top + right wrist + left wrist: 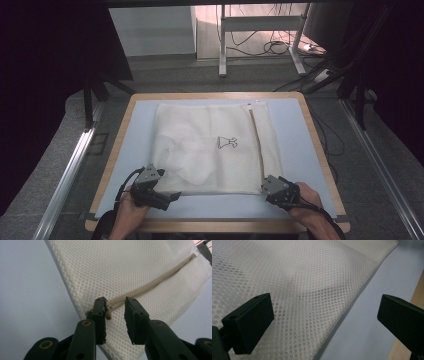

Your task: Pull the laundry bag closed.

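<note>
A white mesh laundry bag [210, 145] lies flat on a pale blue mat [292, 150], with a small black printed figure [227, 142] near its middle. A beige zipper [257, 145] runs down its right side. My left gripper [164, 186] is at the bag's near left corner. In the left gripper view it [324, 312] stands wide open over the mesh [299, 290] and its edge. My right gripper [267, 186] is at the near end of the zipper [155, 282]. There it [115, 306] is open by a narrow gap, and the zipper pull [108, 313] touches its left jaw.
The mat covers a wooden table whose rim [320, 150] shows at both sides and along the front. Metal rails [70, 170] run along the floor on either side. Behind the table stand white desk legs [222, 45] with loose cables [275, 47] on the floor.
</note>
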The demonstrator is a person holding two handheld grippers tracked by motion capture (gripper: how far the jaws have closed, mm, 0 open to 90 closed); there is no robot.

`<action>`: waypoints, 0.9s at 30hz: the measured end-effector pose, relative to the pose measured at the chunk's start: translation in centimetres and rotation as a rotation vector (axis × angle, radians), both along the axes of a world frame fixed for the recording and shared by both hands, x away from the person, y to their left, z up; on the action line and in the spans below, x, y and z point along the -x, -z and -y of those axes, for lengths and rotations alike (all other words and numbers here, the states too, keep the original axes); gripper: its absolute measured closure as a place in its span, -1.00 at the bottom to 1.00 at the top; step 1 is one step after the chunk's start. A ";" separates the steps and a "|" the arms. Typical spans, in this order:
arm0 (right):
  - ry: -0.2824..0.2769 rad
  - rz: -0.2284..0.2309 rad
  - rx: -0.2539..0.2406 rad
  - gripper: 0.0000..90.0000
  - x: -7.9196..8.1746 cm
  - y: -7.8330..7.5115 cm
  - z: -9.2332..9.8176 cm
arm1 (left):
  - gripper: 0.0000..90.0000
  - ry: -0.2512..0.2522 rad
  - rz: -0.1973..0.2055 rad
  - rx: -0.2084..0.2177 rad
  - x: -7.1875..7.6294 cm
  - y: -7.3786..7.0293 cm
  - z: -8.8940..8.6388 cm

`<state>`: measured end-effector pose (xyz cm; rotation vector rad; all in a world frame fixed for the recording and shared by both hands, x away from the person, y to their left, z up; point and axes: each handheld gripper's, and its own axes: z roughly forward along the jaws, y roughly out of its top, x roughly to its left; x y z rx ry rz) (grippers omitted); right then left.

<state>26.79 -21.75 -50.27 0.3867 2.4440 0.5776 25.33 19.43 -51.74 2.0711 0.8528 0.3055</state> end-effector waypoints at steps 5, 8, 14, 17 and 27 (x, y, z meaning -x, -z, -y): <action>-0.013 -0.021 0.013 0.78 -0.3 0.2 -0.4 | -0.99 -0.002 0.000 0.001 0.0 0.0 0.0; -0.016 -0.032 0.035 0.90 -0.4 0.4 -0.4 | -0.99 -0.005 -0.002 0.009 0.0 0.0 0.0; -0.015 -0.034 0.034 0.90 -0.4 0.3 -0.4 | -0.99 -0.014 -0.018 0.016 0.0 -0.1 0.1; -0.016 -0.029 0.026 0.90 -0.4 0.3 -0.4 | -0.99 -0.028 -0.022 0.012 0.0 -0.2 0.4; -0.005 -0.036 0.010 0.90 -0.5 0.3 -0.5 | -0.91 -0.010 -0.014 0.006 -0.3 -0.9 2.3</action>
